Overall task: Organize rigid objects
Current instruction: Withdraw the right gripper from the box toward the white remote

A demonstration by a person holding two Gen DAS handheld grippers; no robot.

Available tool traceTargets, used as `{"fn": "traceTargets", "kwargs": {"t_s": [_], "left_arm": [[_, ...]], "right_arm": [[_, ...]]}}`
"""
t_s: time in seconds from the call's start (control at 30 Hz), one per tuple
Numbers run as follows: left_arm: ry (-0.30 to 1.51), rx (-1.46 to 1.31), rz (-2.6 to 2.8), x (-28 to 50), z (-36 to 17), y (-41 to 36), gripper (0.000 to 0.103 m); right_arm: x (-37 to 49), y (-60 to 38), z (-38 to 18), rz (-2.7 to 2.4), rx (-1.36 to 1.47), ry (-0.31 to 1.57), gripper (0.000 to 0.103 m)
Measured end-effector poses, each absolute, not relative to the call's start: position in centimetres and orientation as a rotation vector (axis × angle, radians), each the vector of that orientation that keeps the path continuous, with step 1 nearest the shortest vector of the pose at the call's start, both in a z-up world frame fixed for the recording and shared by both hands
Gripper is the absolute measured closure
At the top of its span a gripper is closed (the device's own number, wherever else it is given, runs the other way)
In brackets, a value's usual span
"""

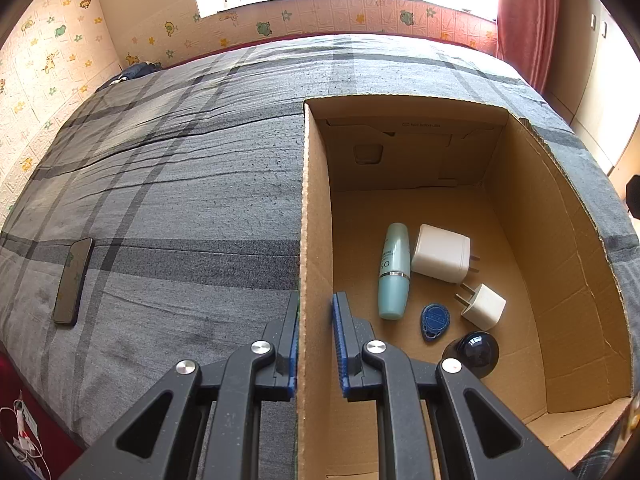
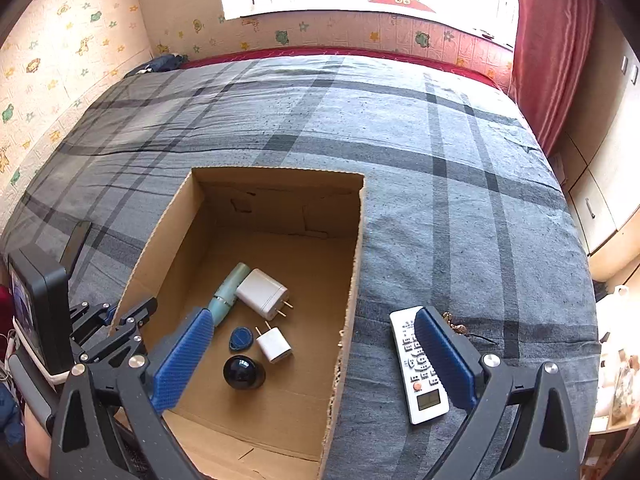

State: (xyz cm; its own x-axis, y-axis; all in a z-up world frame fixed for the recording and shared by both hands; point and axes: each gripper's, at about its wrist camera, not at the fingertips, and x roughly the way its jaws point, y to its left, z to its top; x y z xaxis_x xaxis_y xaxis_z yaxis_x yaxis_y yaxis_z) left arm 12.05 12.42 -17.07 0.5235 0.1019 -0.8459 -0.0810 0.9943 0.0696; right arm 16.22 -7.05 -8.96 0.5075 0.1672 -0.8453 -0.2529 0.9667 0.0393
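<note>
An open cardboard box (image 1: 400,106) (image 2: 280,172) stands on the grey plaid bed. Inside lie a teal bottle (image 1: 394,272) (image 2: 230,292), a large white charger (image 1: 440,254) (image 2: 262,292), a small white plug (image 1: 484,306) (image 2: 274,344), a blue key fob (image 1: 434,320) (image 2: 241,338) and a dark round object (image 1: 476,352) (image 2: 243,372). My left gripper (image 1: 317,300) (image 2: 120,314) is shut on the box's left wall. High above the box's right wall, my right gripper (image 2: 314,315) is wide open and holds nothing. A white remote (image 2: 416,372) lies on the bed right of the box, partly behind the right finger.
A dark phone (image 1: 74,280) (image 2: 76,240) lies on the bed left of the box. A small brownish item (image 2: 454,325) peeks out beside the remote. The papered wall and window are beyond the bed; a red curtain (image 2: 552,52) and cabinets stand at the right.
</note>
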Motion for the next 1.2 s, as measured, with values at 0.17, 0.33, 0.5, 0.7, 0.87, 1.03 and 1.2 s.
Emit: {"fn": "traceTargets", "kwargs": {"t_s": [0.17, 0.33, 0.5, 0.7, 0.87, 1.03, 1.2], "left_arm": [[1.014, 0.023, 0.108, 12.1, -17.1, 12.4, 0.088], [1.014, 0.021, 0.108, 12.1, -17.1, 12.5, 0.088], [1.013, 0.02, 0.109, 12.0, -17.0, 12.5, 0.088], [1.015, 0.021, 0.112, 12.1, -17.0, 12.4, 0.088], [1.015, 0.023, 0.112, 12.1, -17.0, 12.3, 0.088], [1.014, 0.024, 0.113, 12.1, -17.0, 12.4, 0.088], [1.016, 0.025, 0.113, 12.2, -17.0, 12.4, 0.088]], "right_arm": [[16.5, -11.1, -9.4, 0.185, -0.028, 1.001, 0.001], [16.4, -15.0, -10.6, 0.115, -0.008, 1.005, 0.001], [16.2, -17.8, -12.6, 0.072, 0.01, 1.02, 0.001], [16.0, -19.1, -15.7, 0.07, 0.023, 1.044, 0.001], [16.0, -18.8, -18.3, 0.107, 0.015, 1.073, 0.001], [16.2, -18.5, -20.5, 0.117, 0.019, 1.1, 0.001], [16.9, -18.1, -22.1, 0.135, 0.024, 1.131, 0.001]]}}
